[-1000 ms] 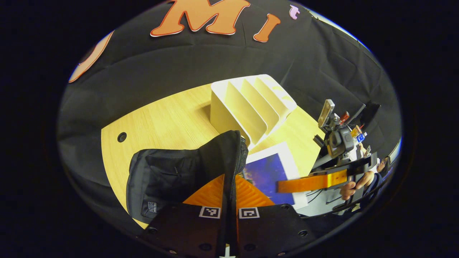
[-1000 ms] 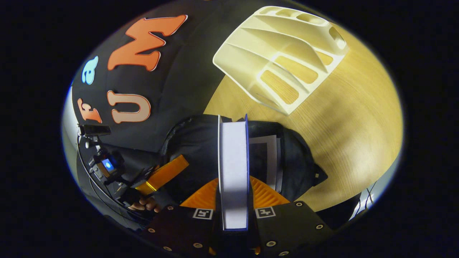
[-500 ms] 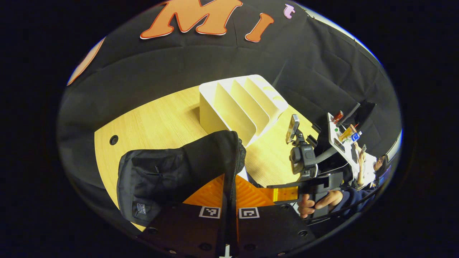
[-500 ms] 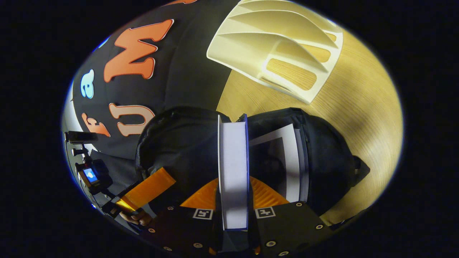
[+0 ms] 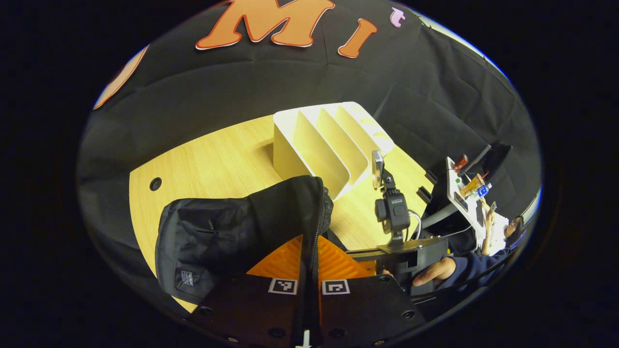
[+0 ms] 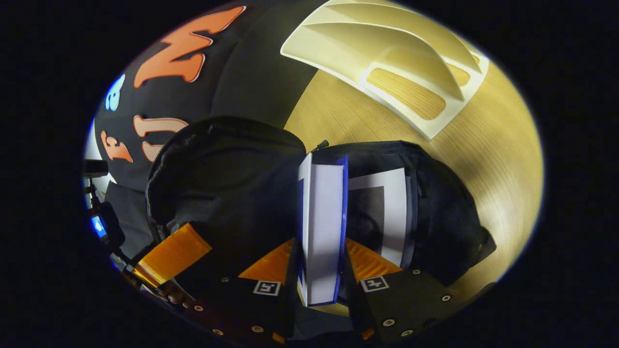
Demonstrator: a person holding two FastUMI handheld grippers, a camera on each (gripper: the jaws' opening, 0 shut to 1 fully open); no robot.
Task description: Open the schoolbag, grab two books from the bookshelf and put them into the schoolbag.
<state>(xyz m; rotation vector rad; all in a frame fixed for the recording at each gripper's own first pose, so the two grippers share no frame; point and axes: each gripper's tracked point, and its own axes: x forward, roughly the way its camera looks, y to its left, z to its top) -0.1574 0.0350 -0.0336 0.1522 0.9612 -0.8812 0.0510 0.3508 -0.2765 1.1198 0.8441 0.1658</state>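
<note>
In the left gripper view, the left gripper point(image 5: 309, 251) sits at the bottom middle. Its two fingers are squeezed tight on the zipper edge of the black schoolbag point(image 5: 232, 232), holding that soft cloth flap up. The bag slumps on the light wooden table point(image 5: 213, 159), close to the table's near edge at lower left. The white bookshelf point(image 5: 329, 140) stands just above the bag in the frame, with thin slanted walls and bare slots. To the right, a hand point(image 5: 430, 271) holds the other gripper.

In the right gripper view, the right gripper point(image 6: 321, 261) pinches a book point(image 6: 323, 227) with blue covers and white page edges, standing it upright over the bag's wide mouth. Another book point(image 6: 391, 208) with a white border already lies inside, at the right of the opening. Smooth bare table fills the right side of the frame.
</note>
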